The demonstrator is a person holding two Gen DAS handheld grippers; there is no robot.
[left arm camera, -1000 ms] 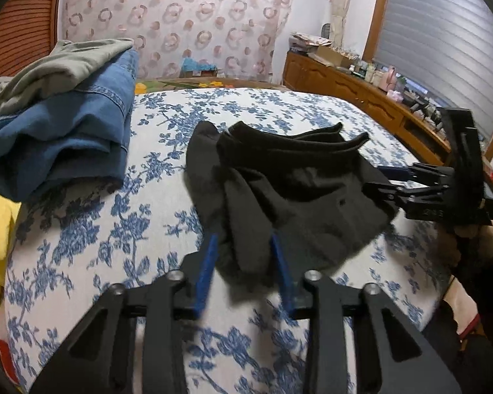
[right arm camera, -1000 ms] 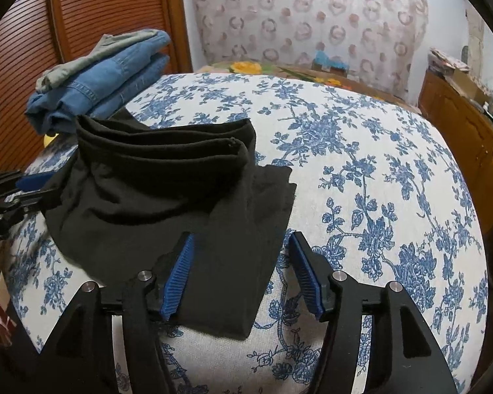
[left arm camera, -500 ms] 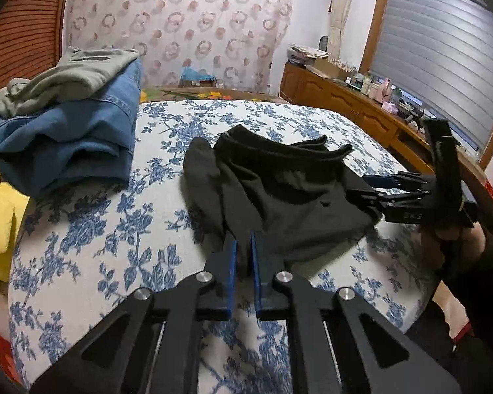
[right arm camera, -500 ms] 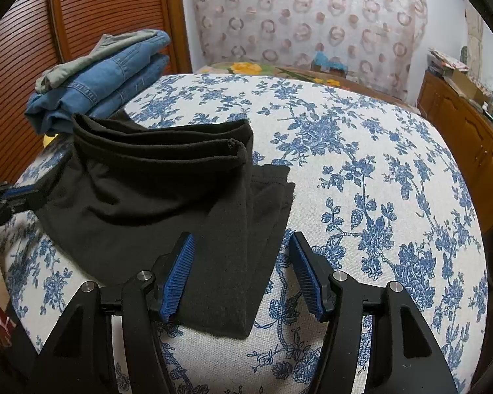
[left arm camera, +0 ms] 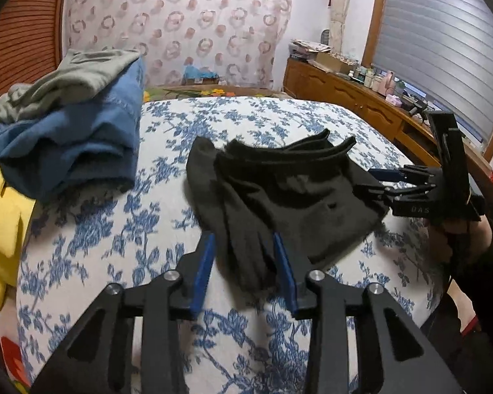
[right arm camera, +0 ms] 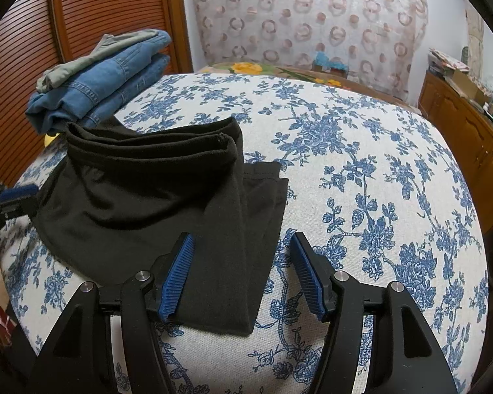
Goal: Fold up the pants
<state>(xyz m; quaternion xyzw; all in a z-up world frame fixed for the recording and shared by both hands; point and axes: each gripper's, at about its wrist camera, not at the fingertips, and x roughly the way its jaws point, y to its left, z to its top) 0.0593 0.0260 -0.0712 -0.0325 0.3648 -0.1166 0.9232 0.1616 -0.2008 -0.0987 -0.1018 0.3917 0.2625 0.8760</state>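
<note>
Straddling pants (left arm camera: 279,197) hem: left claw (left arm camera: 245,269) just reopened; right claw (right arm camera: 243,272) spread; bedspread (right arm camera: 378,180) bare rightward

Left gripper (left arm camera: 245,264): pitched down, jaws just opening, now parted, pads seemingly clear of cloth between them. Right gripper (right arm camera: 241,272): pitched down, jaws wide; from left view at 3 o'clock, hand (left arm camera: 470,233) beneath it.

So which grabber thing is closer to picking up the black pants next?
Probably the left gripper: its jaws have just been opening, and a bunched edge of the black pants lies between them. The right gripper is open over a flat corner.
</note>
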